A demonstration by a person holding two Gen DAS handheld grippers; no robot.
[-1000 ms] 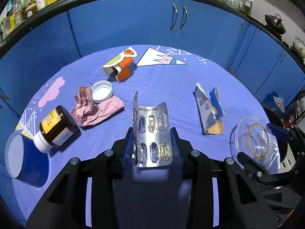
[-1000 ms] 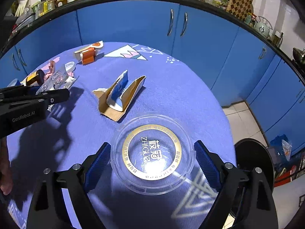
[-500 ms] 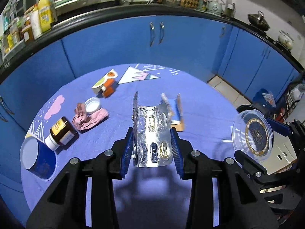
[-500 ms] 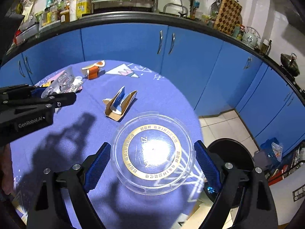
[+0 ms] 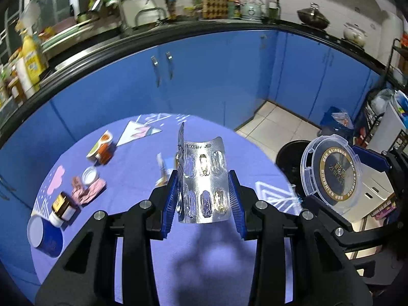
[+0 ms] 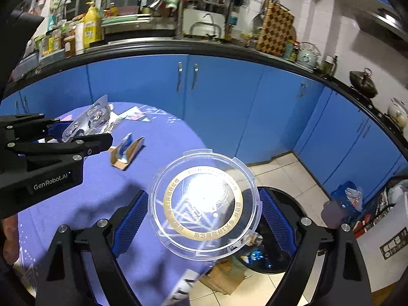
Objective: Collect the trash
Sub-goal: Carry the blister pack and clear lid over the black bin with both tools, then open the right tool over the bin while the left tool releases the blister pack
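A: What is the left gripper holding?

B: Its jaws are squeezing a silver pill sheet, standing up between them. The right gripper is holding a clear round lid in jaws spread wide around it.

A: What is changing?

B: A second ago both were low over the tabletop. Now they are lifting up and swinging away, past its edge. The black trash bin on the floor is showing just under and behind the lid.

A: So what does that mean?

B: The lid is probably almost ready to drop in. The pill sheet is likely going next; the bin is sitting off to the right of those jaws.

A: Is more trash left?

B: Yes. Far ahead and left of the left jaws, a brown bottle, a pink crumpled paper and a torn box are lying on the tabletop.
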